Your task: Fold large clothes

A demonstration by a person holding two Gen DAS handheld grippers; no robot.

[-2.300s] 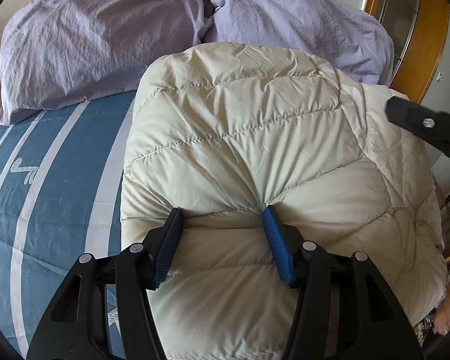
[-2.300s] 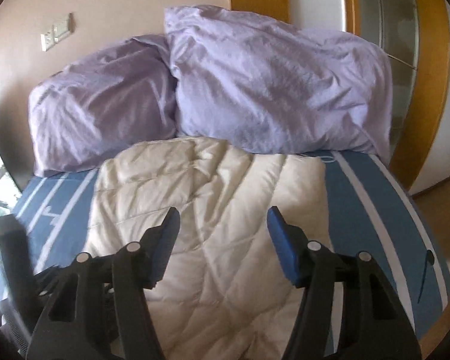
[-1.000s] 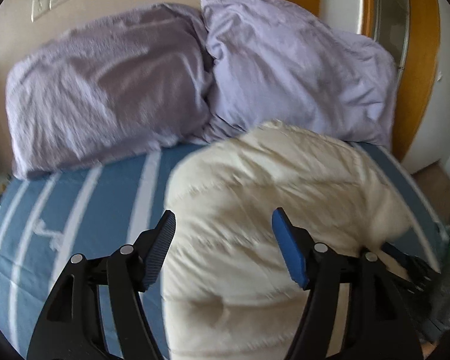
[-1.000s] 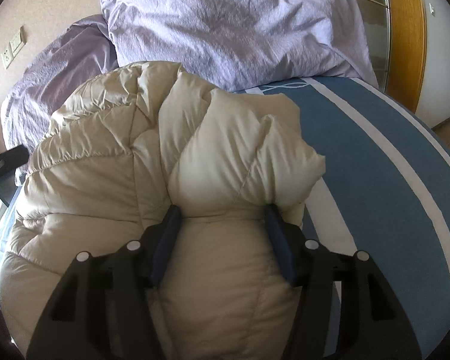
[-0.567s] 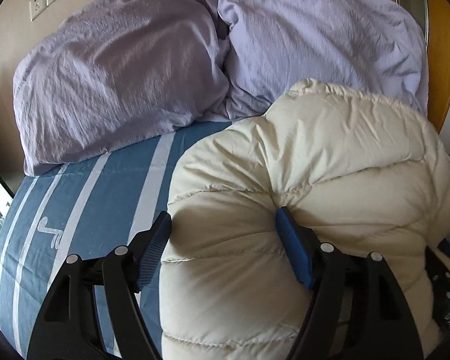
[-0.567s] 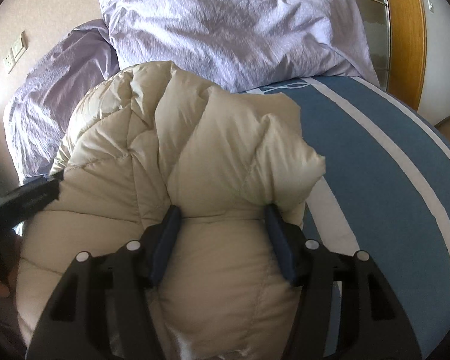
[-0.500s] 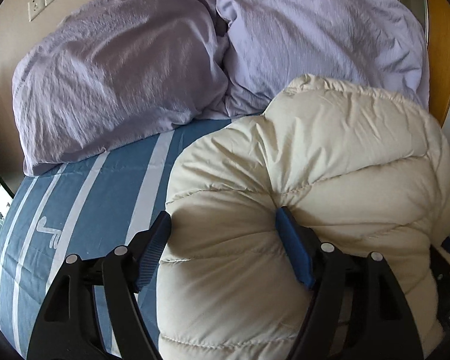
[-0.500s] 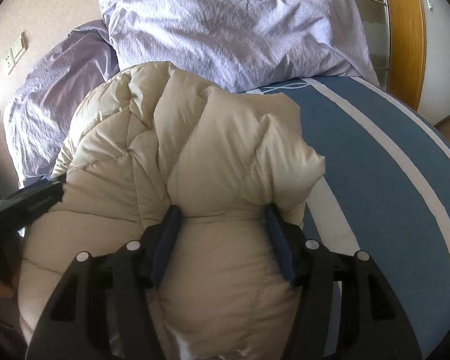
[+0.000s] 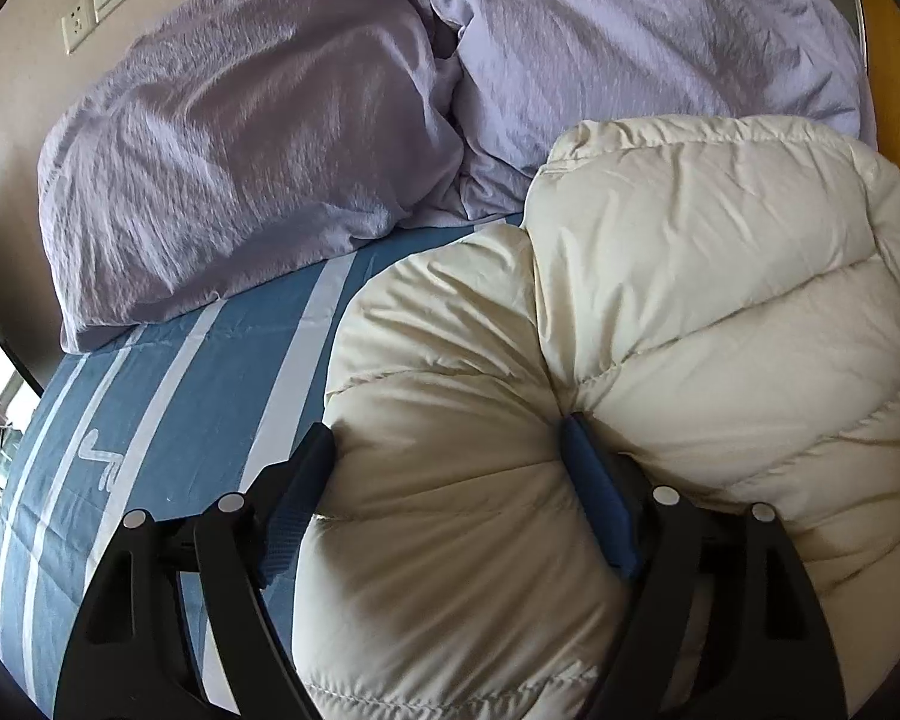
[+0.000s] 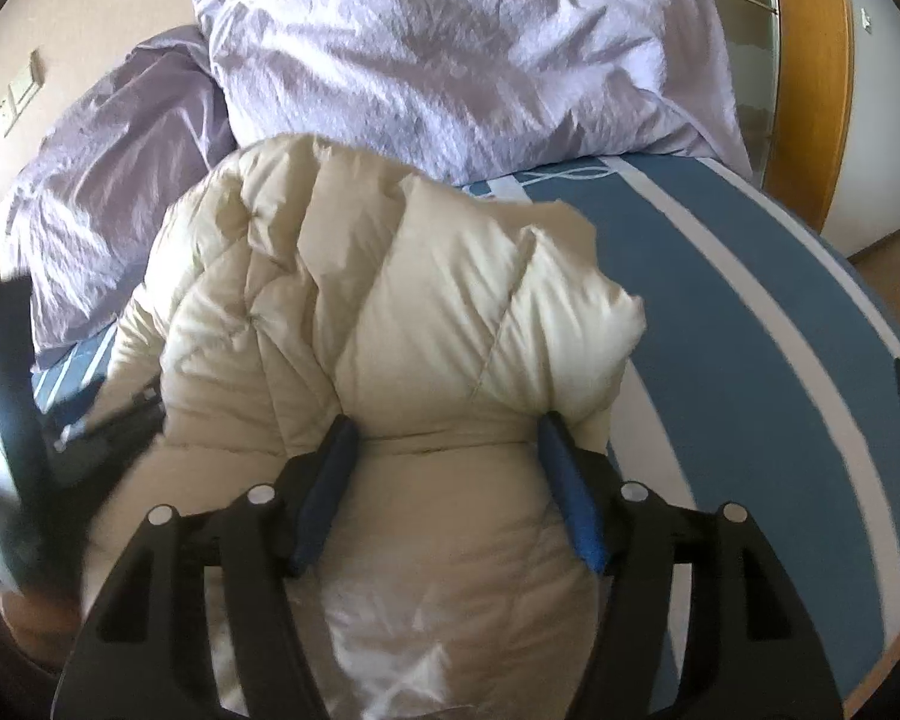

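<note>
A: On the bed, blue striped sheet (image 9: 168, 396), left side first. Left hand-held gripper (image 9: 450, 480) straddles a fat fold of the cream quilted down jacket (image 9: 660, 312). Its jaws have just been opening; the right pad is sunk in the fabric, the left pad sits at the fold's edge. Whether it truly grips or merely brackets the fold, I cannot tell.

B: And the other side?

A: Right hand-held gripper (image 10: 450, 474) has a thick bunch of the same jacket between its pads, fabric bulging over both. Its jaws have also just been opening, though the pads look pressed in.

B: Step?

A: My reading: a fold has been laid down near the two lilac crinkled pillows (image 9: 258, 168) and both grips are easing off. Next move calls for letting go cleanly, backing out without dragging the puffy layers, then pressing the bundle flat; down springs back.

B: Containers?

A: None in view. Jacket lies bundled mid-bed, just short of the pillows.
</note>
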